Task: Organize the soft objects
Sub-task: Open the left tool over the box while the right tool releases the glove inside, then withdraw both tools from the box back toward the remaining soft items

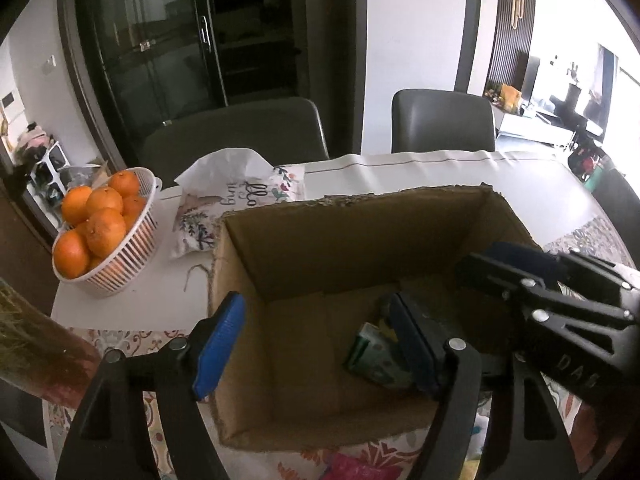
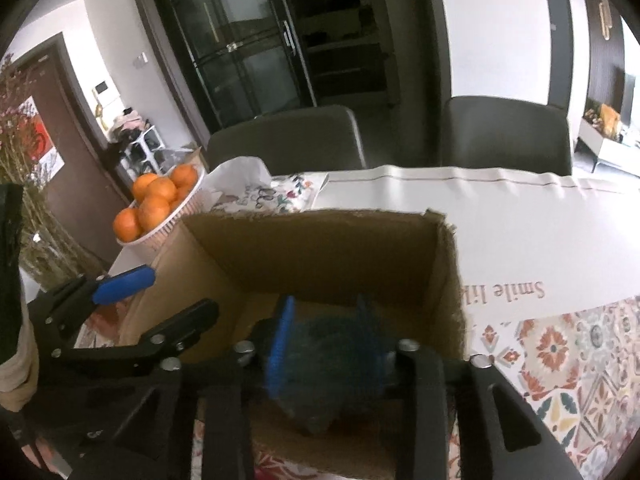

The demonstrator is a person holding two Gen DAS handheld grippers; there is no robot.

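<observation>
now dark blue fuzzy soft toy (image 2: 336, 364), blurred, between right gripper (image 2: 334, 344) fingers

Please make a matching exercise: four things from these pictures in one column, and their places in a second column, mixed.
Things:
1. round orange fruits
2. dark blue fuzzy soft object
3. green patterned soft item
4. floral printed fabric pouch

Places:
A. on the floor of the brown cardboard box
B. in the white slatted plastic basket
C. between the right claw fingers
D. on the table behind the box

Pairs: 1-B, 2-C, 3-A, 4-D
</observation>
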